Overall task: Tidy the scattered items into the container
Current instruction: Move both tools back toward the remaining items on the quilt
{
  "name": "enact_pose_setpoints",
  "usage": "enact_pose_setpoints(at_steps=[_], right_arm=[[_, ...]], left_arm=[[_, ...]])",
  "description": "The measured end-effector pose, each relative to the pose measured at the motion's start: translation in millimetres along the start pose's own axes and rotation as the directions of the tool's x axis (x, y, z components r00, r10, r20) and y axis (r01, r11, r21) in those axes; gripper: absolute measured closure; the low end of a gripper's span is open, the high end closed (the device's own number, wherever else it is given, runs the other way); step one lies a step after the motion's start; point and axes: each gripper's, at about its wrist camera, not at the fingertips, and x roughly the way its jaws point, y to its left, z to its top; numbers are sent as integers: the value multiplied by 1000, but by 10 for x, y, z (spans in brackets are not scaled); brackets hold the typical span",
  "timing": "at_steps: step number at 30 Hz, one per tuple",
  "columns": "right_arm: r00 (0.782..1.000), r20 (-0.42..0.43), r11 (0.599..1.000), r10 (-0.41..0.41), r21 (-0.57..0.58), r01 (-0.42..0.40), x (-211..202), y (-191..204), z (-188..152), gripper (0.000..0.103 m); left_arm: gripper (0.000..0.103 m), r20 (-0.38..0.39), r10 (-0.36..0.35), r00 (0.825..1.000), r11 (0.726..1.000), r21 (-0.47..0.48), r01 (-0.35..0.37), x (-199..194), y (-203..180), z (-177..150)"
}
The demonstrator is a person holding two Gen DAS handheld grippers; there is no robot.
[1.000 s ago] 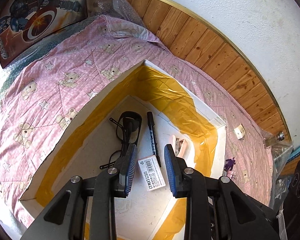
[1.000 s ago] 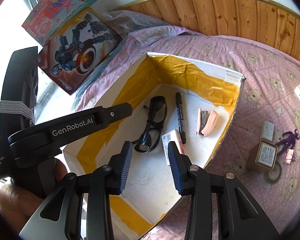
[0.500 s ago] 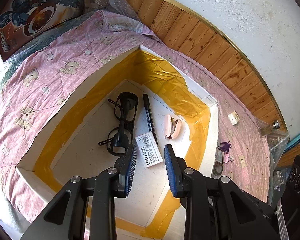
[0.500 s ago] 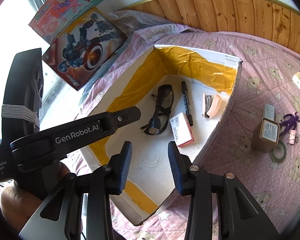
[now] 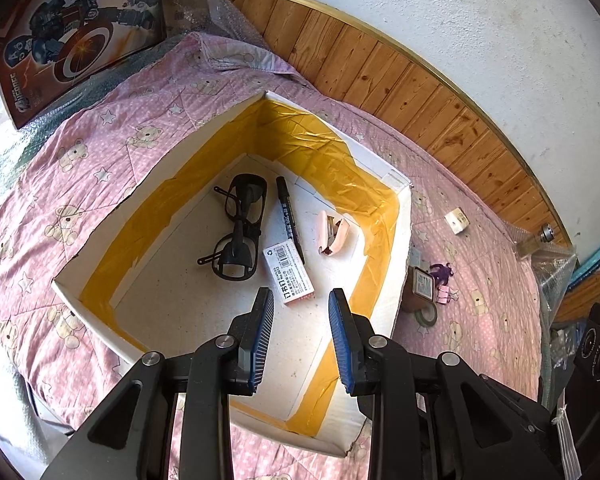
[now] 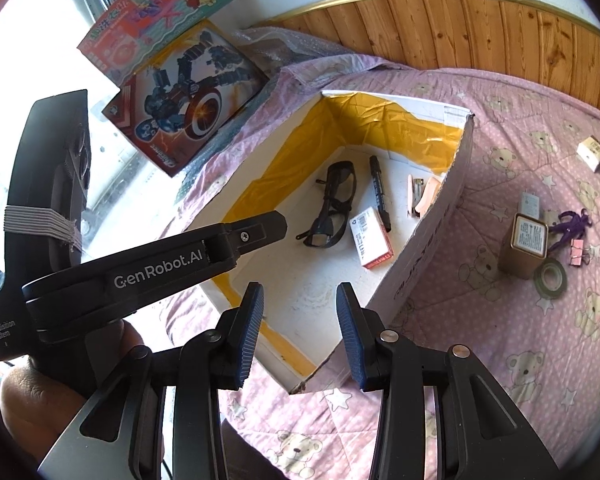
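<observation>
1. A white cardboard box lined with yellow tape (image 5: 396,216) lies open on a pink quilt printed with bears and stars (image 5: 80,184). Inside it are black-framed glasses (image 5: 240,232), a black marker pen (image 5: 290,216), a pink stapler (image 5: 334,234) and a small white and red carton of staples (image 5: 288,272).
2. On the quilt to the right of the box, well apart from its wall, lie a brown square tin with a white label (image 6: 526,244), a dark roll of tape (image 6: 550,278) touching the tin, a pink binder clip (image 6: 578,252), a purple figure (image 6: 572,224), a white plug (image 6: 529,205) and, farther off, a small cream cube (image 6: 592,152).
3. Two toy boxes (image 6: 180,92) lean by the window beyond the box's left wall.
4. The pen and the glasses run lengthwise toward the box's far corner, side by side; the carton lies aslant at the pen's near end.
5. The left gripper (image 5: 300,336) hangs over the box's near floor, jaws apart and empty; that floor is bare.
6. The right gripper (image 6: 300,332) is above the box's near corner, jaws apart and empty, the left tool's body just beside it.
</observation>
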Motion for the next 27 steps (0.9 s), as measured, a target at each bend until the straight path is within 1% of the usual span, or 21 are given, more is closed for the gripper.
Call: enact_pose_setpoints(at_steps=[5, 9, 13, 20, 27], right_arm=[[1000, 20, 1000, 11, -1, -11, -121, 7, -74, 62], [999, 46, 1000, 18, 12, -18, -244, -36, -129, 62], [997, 71, 999, 18, 40, -21, -368, -126, -227, 62], [993, 115, 992, -5, 130, -10, -586, -431, -412, 62], [991, 132, 976, -31, 216, 2, -698, -757, -585, 62]], left_arm=[[73, 23, 13, 1000, 999, 35, -14, -124, -62, -93], [73, 61, 9, 998, 995, 101, -15, -256, -186, -170], [73, 87, -4, 996, 984, 178, -11, -350, -370, -257], [73, 84, -58, 995, 957, 288, 31, -427, -727, -429], [73, 49, -99, 994, 932, 353, 76, -412, -1019, -580]])
